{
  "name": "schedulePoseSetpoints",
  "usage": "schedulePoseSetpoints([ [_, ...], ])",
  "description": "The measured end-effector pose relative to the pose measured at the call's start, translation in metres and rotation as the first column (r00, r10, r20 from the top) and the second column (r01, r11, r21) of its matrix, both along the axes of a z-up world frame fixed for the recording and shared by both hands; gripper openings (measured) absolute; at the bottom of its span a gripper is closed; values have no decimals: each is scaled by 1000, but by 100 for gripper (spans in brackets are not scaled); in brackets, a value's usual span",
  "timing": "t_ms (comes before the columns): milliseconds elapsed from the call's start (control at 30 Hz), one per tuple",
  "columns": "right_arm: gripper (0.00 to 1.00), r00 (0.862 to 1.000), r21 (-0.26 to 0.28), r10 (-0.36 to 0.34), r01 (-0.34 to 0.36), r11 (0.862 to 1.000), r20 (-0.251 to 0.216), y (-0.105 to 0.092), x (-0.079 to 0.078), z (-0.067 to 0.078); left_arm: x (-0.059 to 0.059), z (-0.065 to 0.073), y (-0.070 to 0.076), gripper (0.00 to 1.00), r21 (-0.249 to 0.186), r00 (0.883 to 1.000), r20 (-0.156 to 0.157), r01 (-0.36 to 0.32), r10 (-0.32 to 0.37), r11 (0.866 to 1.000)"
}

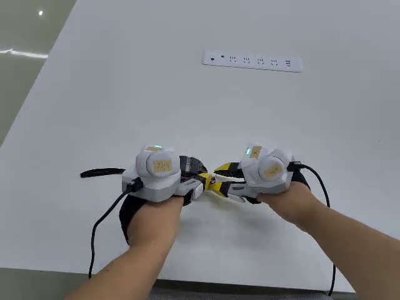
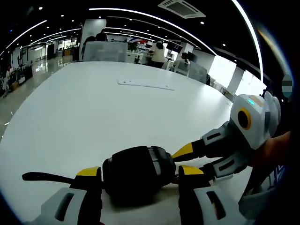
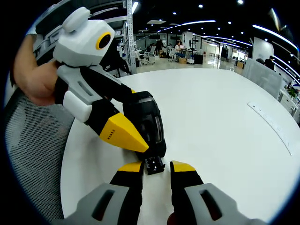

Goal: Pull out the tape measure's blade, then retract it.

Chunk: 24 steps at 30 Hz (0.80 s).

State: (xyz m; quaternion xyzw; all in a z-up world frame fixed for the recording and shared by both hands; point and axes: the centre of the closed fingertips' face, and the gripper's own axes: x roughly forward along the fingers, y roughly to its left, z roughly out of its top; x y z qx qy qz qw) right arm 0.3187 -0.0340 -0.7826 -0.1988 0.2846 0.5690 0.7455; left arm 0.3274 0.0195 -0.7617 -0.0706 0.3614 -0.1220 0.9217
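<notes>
My left gripper [image 2: 140,170] clamps the tape [image 2: 136,177] between its jaws as an anchor. The right gripper [image 3: 157,167] sets narrow jaws around the tab [image 3: 154,164] for the pull, pinch unclear.

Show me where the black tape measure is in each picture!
Head view: the tape measure sits just below the middle of the picture.
Left gripper view: it is at the bottom middle, between the left gripper's jaws.
Right gripper view: it is in the centre, with its tip between the right gripper's jaws.
Shared landmark: the white power strip, lying farther off.
</notes>
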Motion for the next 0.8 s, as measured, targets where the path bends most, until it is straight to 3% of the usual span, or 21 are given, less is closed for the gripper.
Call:
schedulePoseSetpoints([
  [200, 22, 1000, 11, -10, 10, 1000, 4, -2, -2, 6, -3, 7, 2, 66, 9, 1000, 19, 14, -14, 1000],
  [233, 23, 999, 55, -43, 43, 998, -3, -2, -4, 20, -8, 17, 2, 66, 34, 997, 47, 59, -60, 998],
  [600, 31, 995, 92, -95, 93, 991, 11, -10, -9, 40, -17, 32, 9, 69, 58, 990, 77, 112, -116, 992],
  [800, 36, 991, 110, -133, 131, 985, 12, -20, -14, 49, -24, 41, 21, 70, 75, 985, 98, 137, -144, 988],
])
